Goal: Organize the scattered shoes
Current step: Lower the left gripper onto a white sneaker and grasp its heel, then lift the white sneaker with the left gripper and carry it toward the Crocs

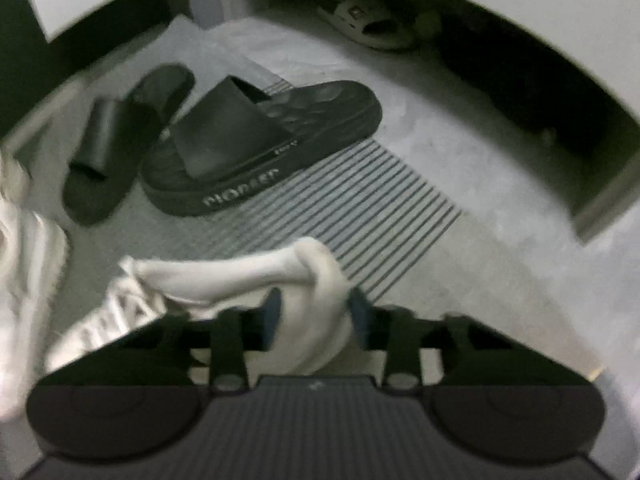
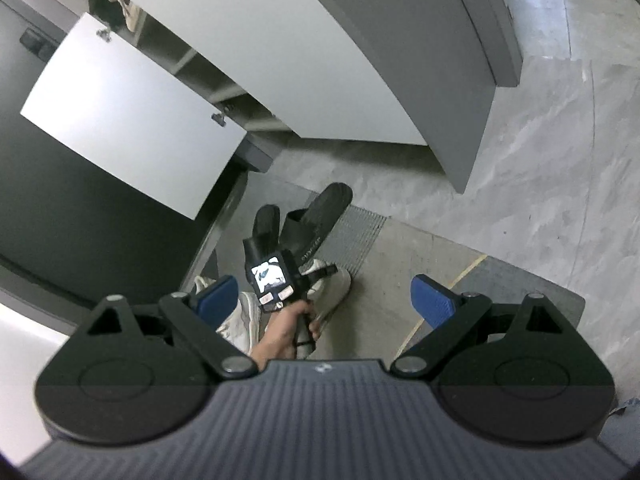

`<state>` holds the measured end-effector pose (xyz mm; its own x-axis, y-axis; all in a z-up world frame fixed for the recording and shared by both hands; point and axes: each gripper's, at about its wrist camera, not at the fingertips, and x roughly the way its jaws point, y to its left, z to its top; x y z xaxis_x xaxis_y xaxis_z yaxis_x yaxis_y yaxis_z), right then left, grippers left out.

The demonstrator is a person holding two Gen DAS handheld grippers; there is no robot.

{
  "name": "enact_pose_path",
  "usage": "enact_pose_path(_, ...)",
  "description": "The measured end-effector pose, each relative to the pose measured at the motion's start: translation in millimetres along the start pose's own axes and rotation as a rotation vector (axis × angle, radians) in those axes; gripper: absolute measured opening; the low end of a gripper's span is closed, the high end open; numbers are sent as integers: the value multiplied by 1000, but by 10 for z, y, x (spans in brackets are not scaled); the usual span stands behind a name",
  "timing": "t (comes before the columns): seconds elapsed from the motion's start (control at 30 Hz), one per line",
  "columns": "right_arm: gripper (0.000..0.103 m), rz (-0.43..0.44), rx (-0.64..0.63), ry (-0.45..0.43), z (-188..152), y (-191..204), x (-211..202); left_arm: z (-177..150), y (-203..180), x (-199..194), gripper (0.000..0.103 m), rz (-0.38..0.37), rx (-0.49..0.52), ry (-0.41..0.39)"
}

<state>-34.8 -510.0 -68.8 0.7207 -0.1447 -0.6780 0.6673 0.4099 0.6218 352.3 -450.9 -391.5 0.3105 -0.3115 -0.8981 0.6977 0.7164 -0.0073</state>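
Note:
My left gripper [image 1: 316,308] is shut on the heel end of a white sneaker [image 1: 240,280], its blue pads [image 1: 273,312] pressing the fabric from both sides. Beyond it, two black slides lie on the floor: a thick-soled one with white lettering [image 1: 260,148] and a plainer one [image 1: 116,148] to its left. A second white sneaker [image 1: 24,248] shows at the left edge. My right gripper [image 2: 326,296] hangs open and empty higher up. From there I see the hand [image 2: 288,328] holding the left tool over the white sneakers [image 2: 336,284] and black slides [image 2: 316,220].
A beige slide [image 1: 368,20] lies at the far back by a dark recess. A striped floor grate [image 1: 380,208] runs under the lettered slide. An open white cabinet door [image 2: 132,112] and grey cabinet fronts [image 2: 320,40] stand above the shoes. A marbled grey floor [image 2: 540,160] stretches right.

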Motion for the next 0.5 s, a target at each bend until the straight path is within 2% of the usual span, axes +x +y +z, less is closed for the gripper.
enact_pose_path(0.03,95,-1,3,-4,4,-1,-13,-8,-44,9,20,13,40,6)
enact_pose_path(0.2,95,19,-18,-59,-10,68,-160,-93,-48,-130,19,15,84,38)
enact_pose_path(0.27,95,37,-28,-83,-48,89,-276,-148,-59,-312,19,7,101,66)
enact_pose_path(0.37,95,76,-22,-77,-82,86,-383,-416,-81,-556,20,-3,157,89)
enact_pose_path(0.5,95,175,-37,-79,-172,115,-618,-927,-112,-866,21,-1,223,110)
